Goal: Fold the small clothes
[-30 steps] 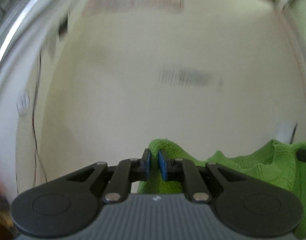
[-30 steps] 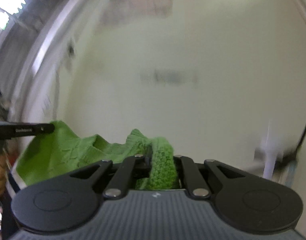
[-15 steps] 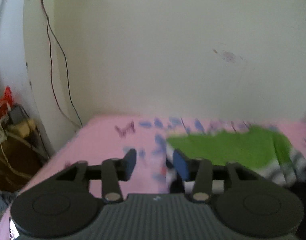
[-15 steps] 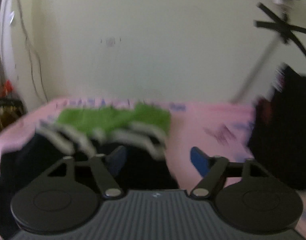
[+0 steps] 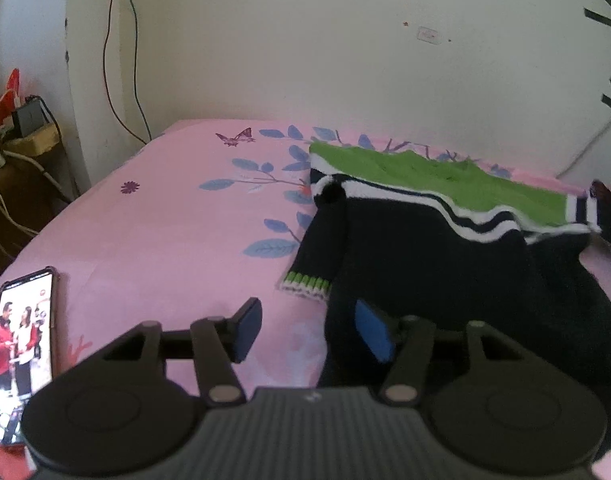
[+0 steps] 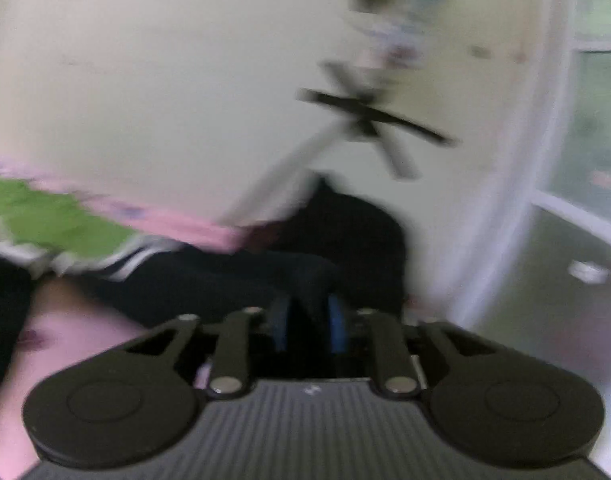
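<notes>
A small sweater (image 5: 445,240), navy with a green top and white stripes, lies spread on the pink floral bedsheet (image 5: 177,232). Its left sleeve (image 5: 321,248) hangs down toward me with a green-striped cuff. My left gripper (image 5: 309,332) is open and empty, low over the sheet at the sweater's near left edge. In the blurred right wrist view, my right gripper (image 6: 309,320) is nearly closed on dark navy fabric (image 6: 305,276), apparently the sweater's right sleeve. The green part also shows in the right wrist view (image 6: 53,220).
A phone (image 5: 23,352) with a lit screen lies on the sheet at the near left. A cream wall (image 5: 305,40) stands behind the bed with cables (image 5: 121,52) at its left. A dark bundle (image 6: 345,224) sits at the bed's right end.
Both grippers let go of the green top edge after laying the sweater flat on the bed. The left one has opened wider and dropped low. The right has swung right and closed on dark fabric.
</notes>
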